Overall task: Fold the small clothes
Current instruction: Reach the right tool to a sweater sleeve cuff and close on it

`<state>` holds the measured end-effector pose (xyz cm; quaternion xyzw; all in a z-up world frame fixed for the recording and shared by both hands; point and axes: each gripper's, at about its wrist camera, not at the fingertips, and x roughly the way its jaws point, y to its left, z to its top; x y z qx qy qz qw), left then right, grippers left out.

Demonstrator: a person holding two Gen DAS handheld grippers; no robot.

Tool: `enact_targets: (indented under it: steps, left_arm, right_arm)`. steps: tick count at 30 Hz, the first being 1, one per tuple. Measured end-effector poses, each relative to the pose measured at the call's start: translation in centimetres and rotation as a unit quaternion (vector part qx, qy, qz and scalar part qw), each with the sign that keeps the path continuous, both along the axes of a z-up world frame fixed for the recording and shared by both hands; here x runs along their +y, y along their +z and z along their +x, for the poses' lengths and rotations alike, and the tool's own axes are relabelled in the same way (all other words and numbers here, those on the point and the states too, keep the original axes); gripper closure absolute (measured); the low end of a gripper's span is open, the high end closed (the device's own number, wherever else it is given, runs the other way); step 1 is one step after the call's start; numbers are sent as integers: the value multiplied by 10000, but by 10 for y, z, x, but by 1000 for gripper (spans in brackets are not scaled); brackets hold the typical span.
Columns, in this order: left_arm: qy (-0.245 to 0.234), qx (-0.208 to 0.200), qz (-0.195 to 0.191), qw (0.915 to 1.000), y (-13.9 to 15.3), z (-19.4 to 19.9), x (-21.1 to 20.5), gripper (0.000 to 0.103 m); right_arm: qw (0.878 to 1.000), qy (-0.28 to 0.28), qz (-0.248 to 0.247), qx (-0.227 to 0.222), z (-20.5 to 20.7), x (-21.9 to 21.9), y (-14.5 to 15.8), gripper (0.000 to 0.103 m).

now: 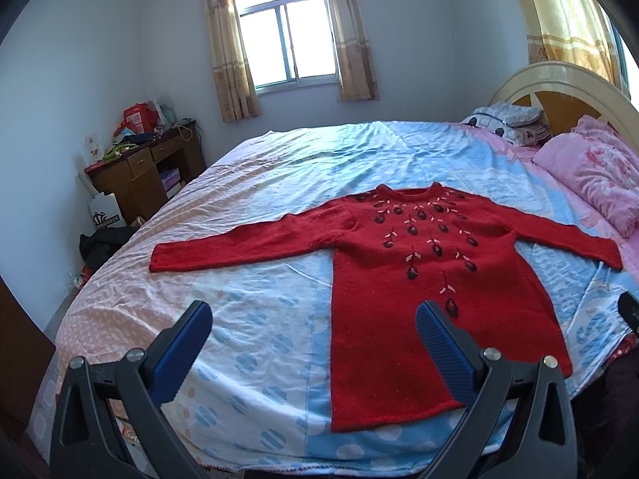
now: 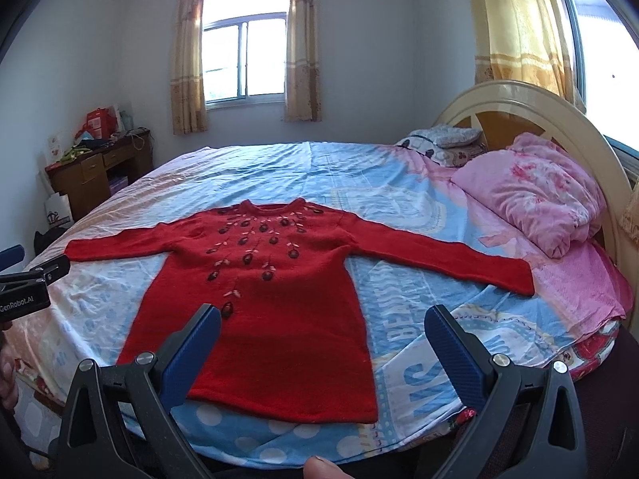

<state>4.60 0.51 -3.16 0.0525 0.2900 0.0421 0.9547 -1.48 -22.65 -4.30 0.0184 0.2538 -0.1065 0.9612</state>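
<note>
Nearest the lens, the left gripper (image 1: pixel 313 315) hangs with its 2 blue pads spread wide and nothing between them; the right gripper (image 2: pixel 322 317) is likewise gaping and empty. Just beyond them lies 1 red sweater (image 1: pixel 431 279), face up and flat on the bed (image 1: pixel 247 279), hem toward the tongs, collar away. Its long axis runs straight ahead from hem to neck, while the 2 sleeves stretch sideways. The left sleeve (image 1: pixel 239 245) lies ahead-left of the left gripper; the right sleeve (image 2: pixel 451 259) lies ahead-right of the right gripper, so each tool looks nearer its own side. Farther back rest 2 pillows (image 2: pixel 531 195) by the headboard.
</note>
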Motion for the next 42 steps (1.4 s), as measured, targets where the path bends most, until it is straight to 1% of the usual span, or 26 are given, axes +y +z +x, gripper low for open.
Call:
enact_targets:
  steps: [4, 8, 12, 16, 18, 22, 24, 28, 30, 31, 35, 36, 39, 42]
  left_arm:
    - [-66, 93, 81, 9999, -7, 16, -11, 0]
    - [-146, 76, 221, 9996, -14, 33, -24, 0]
    - [-234, 149, 271, 9992, -28, 60, -39, 0]
    - [-237, 267, 382, 9986, -43, 89, -55, 0]
    - [-291, 335, 343, 9984, -52, 103, -62, 0]
    - [-223, 467, 370, 9980, -70, 126, -71, 0]
    - [-161, 561, 421, 9974, -79, 139, -73, 0]
    - [7, 587, 644, 9962, -90, 159, -70, 0]
    - [121, 565, 713, 9958, -92, 168, -66, 0]
    - [164, 568, 720, 9957, -93, 172, -64, 0]
    - [325, 609, 666, 9954, -94, 185, -54, 0]
    - [337, 610, 656, 9954, -95, 190, -52, 0]
    - [383, 679, 678, 9946, -98, 200, -50, 0]
    - [415, 765, 668, 9940, -103, 207, -48, 0]
  right_arm:
    - [9997, -170, -30, 191, 14, -14, -11, 1]
    - [9986, -378, -44, 360, 30, -35, -26, 1]
    - [9965, -613, 181, 543, 49, -76, -44, 1]
    - [9924, -979, 263, 696, 66, -118, -60, 1]
    - [9896, -1155, 337, 791, 74, -141, -67, 1]
    - [9786, -1627, 756, 1006, 87, -204, -80, 1]
    - [9710, -1938, 923, 1049, 90, -236, -84, 1]
    - [9513, -2552, 1343, 1089, 92, -300, -93, 2]
    - [9426, -2794, 1431, 1137, 95, -328, -95, 4]
    - [9398, -2878, 1430, 1161, 97, -336, -96, 6]
    - [9307, -3142, 1431, 1211, 107, -372, -101, 8]
    - [9285, -3176, 1471, 1242, 110, -379, -102, 9]
    - [9254, -3148, 1569, 1415, 122, -395, -110, 23]
    - [9213, -2996, 1874, 1625, 132, -404, -125, 31]
